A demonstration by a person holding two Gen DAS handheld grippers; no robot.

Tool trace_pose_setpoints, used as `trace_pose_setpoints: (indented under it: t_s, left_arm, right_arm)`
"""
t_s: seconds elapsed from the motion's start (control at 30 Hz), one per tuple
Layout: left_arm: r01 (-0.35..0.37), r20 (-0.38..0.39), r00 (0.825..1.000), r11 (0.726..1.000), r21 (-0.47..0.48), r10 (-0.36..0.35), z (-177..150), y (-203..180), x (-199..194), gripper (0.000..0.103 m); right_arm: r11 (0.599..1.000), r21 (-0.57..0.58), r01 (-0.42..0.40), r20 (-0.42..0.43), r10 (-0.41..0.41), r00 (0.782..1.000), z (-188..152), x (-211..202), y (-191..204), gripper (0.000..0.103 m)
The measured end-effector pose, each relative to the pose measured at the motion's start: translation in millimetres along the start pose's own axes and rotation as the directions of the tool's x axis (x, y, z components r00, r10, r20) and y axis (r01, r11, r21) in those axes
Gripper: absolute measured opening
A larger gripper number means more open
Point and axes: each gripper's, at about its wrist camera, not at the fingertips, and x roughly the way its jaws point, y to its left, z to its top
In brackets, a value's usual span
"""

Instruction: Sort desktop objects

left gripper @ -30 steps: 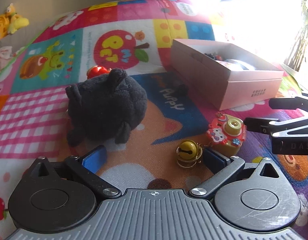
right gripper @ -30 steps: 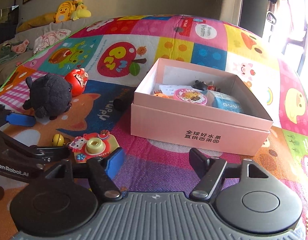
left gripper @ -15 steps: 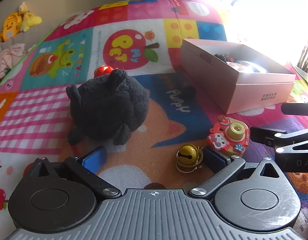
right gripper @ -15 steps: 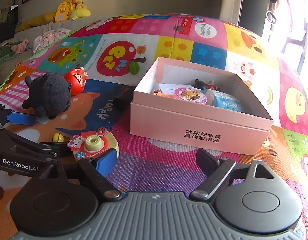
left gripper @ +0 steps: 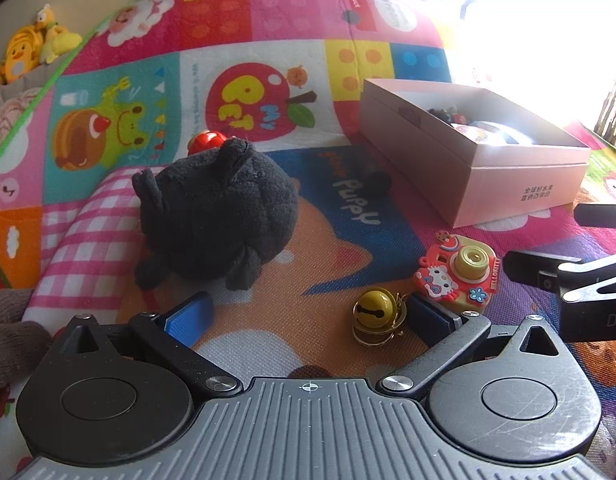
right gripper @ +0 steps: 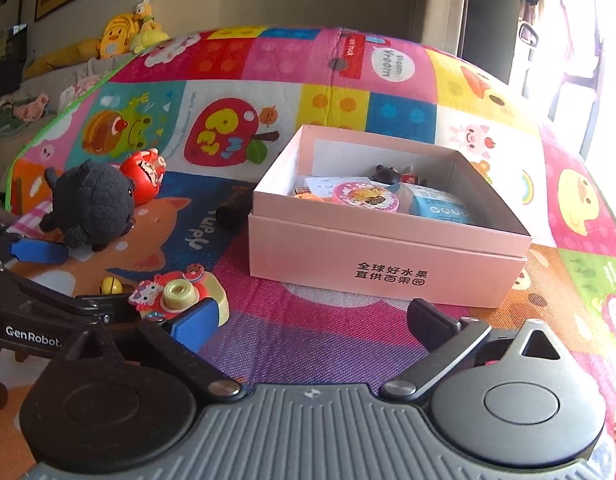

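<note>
Left wrist view: the left gripper [left gripper: 308, 316] is spread wide over the patchwork play mat [left gripper: 268, 80], a small yellow metal bell [left gripper: 375, 310] beside its right finger, the black plush toy [left gripper: 216, 216] ahead.

Right wrist view: the right gripper [right gripper: 313, 318] gapes wide, empty; the red Hello Kitty toy camera [right gripper: 178, 294] touches its left finger, and the open pink cardboard box [right gripper: 387, 264] sits ahead.

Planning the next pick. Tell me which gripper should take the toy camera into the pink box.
Right. In the right wrist view the toy camera lies just off the right gripper's open jaws, and the pink box sits straight ahead. The left gripper, also open, fronts the yellow bell instead.
</note>
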Motion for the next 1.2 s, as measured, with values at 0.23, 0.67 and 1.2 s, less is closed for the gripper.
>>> trace_pose_setpoints:
  t_s: [0.23, 0.67, 1.2]
  left_arm:
    - [0.0, 0.0, 1.0, 1.0, 0.0, 0.0, 0, -1, 0, 0.103]
    - [-0.001, 0.001, 1.0, 1.0, -0.001, 0.001, -2, -2, -1, 0.103]
    - [-0.003, 0.0, 1.0, 1.0, 0.001, 0.003, -1, -3, 0, 0.103]
  right_arm:
    - [1.0, 0.007, 0.001, -0.015, -0.001, 1.0, 0, 2, 1, 0.101]
    - [1.0, 0.015, -0.01, -0.011, 0.011, 1.0, 1, 3, 0, 0.101]
    - [0.965, -0.263, -0.012, 0.015, 0.016, 1.0, 95, 39, 82, 0.049]
